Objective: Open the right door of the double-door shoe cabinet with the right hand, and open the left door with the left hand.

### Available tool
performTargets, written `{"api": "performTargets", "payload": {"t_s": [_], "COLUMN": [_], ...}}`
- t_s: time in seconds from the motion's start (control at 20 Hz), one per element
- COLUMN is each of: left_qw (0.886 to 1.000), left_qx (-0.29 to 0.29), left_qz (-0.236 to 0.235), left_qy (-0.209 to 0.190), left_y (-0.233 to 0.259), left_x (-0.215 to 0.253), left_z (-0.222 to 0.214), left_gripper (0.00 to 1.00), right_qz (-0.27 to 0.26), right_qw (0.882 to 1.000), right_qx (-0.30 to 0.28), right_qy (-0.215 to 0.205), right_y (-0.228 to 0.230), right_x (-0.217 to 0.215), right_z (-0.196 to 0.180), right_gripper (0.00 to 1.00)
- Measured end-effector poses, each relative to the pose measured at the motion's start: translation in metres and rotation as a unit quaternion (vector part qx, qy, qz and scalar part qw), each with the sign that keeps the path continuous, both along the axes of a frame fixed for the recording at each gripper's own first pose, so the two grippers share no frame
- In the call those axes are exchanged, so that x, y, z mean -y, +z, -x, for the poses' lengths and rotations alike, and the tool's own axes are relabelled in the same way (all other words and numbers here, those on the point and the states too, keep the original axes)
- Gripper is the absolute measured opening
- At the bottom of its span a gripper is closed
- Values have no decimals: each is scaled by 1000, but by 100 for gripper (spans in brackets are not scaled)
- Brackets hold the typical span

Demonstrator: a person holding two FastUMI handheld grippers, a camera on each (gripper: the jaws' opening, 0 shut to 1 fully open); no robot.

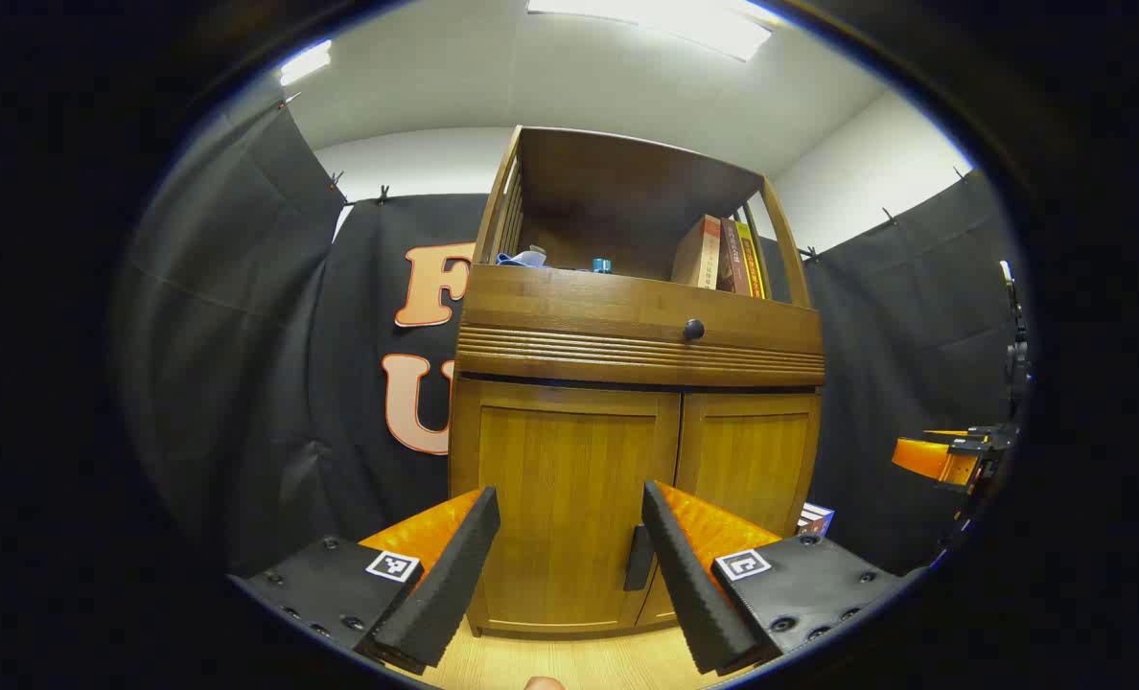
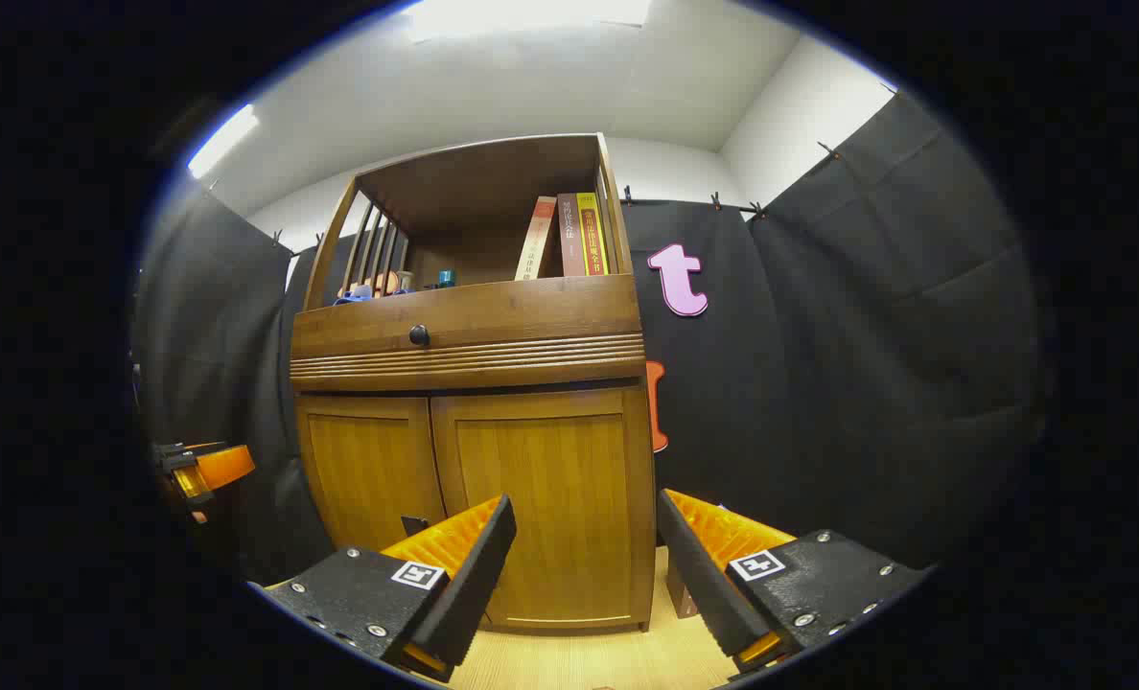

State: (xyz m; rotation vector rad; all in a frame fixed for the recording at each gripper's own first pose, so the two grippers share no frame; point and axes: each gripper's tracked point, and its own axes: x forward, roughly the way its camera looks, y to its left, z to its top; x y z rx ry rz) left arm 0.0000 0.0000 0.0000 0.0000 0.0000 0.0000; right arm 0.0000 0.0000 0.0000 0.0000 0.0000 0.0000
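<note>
Both doors of the shoe cabinet (image 2: 474,479) shut; right gripper (image 2: 584,565) and left gripper (image 1: 569,556) spread wide, empty; the right should first close squarely on the right door's handle (image 2: 414,525)

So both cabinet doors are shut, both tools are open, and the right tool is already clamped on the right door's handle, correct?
Not quite. In the right gripper view the right tool hangs open, short of the right door, gripping nothing. Both doors are shut, including the left door, and the left tool is open.
</note>
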Motion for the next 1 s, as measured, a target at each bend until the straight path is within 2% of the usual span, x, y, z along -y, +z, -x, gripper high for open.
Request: {"api": "performTargets", "payload": {"t_s": [0.35,0.4,1.0], "left_qw": [1000,1000,1000], "left_qx": [1,2,0], "left_qz": [-2,-2,-2], "left_qy": [-4,-5,-5], "left_y": [2,2,3], "left_x": [3,3,-1], "left_z": [4,4,9], "left_gripper": [98,94,98], "right_qz": [-1,0,-1], "right_qw": [1000,1000,1000], "right_qx": [1,1,0], "right_qy": [0,0,2], "right_y": [0,1,0], "right_x": [0,0,-2], "right_z": [3,4,6], "right_gripper": [92,93,92]}}
